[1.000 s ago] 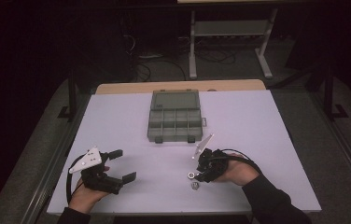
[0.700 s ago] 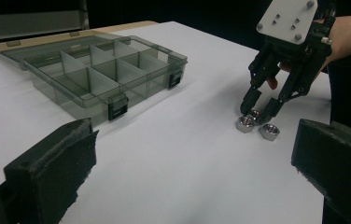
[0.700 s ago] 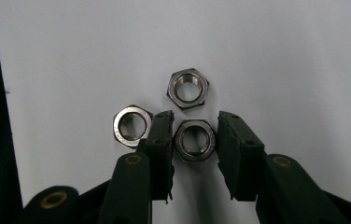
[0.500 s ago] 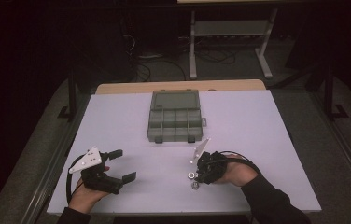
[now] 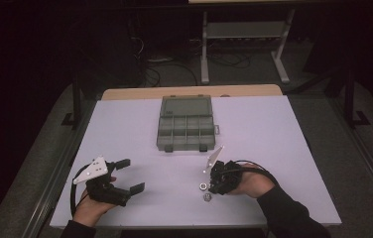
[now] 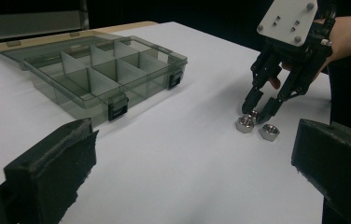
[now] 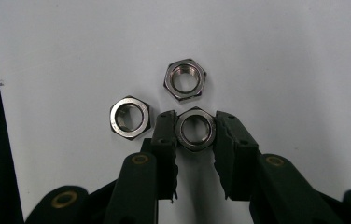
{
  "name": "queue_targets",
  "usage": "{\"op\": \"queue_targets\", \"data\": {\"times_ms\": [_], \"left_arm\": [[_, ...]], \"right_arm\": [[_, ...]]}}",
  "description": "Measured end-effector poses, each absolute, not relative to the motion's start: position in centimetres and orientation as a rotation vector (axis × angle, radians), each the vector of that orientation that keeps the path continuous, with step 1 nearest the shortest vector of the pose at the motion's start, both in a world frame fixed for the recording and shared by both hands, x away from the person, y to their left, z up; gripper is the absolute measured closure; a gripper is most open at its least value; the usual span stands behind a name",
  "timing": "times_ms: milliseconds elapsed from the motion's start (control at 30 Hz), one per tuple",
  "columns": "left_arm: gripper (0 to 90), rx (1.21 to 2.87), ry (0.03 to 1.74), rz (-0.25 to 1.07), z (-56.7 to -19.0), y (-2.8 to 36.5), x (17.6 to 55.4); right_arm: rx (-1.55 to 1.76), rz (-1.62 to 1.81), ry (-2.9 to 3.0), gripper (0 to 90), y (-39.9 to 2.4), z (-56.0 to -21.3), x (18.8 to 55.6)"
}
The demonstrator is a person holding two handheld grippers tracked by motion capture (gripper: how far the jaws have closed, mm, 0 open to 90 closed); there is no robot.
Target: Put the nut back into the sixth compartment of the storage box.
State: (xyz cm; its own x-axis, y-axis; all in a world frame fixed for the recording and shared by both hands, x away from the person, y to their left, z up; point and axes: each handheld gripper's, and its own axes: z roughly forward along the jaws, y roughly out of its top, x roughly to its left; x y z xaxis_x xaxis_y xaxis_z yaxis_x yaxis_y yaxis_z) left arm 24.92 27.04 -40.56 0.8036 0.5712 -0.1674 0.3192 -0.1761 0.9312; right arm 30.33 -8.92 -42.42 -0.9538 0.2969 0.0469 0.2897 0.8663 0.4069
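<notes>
1. A white table (image 5: pixel 283 134) stands in a dark room.
2. The grey box (image 5: pixel 185 124) lies open; its compartments look empty.
3. The right gripper (image 7: pixel 195 128) pinches one nut (image 7: pixel 195 128); two other nuts (image 7: pixel 184 80) (image 7: pixel 129 117) lie just beside it.
4. The left gripper (image 5: pixel 127 174) rests near the front edge, jaws spread apart.

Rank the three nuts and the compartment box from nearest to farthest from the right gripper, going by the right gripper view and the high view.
1. The nut between the jaws of the right gripper, touching both.
2. The nut just ahead and the nut off to the left; too close to call.
3. The compartment box, far up the table, lid open.
</notes>
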Motion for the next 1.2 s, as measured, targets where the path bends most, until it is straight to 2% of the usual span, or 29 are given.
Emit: {"op": "queue_targets", "data": {"times_ms": [1200], "left_arm": [[0.0, 1.786, 0.686, 0.258, -40.6, 27.0, 24.9]], "right_arm": [[0.563, 0.781, 2.945, 69.6, -10.3, -38.8, 31.4]]}}
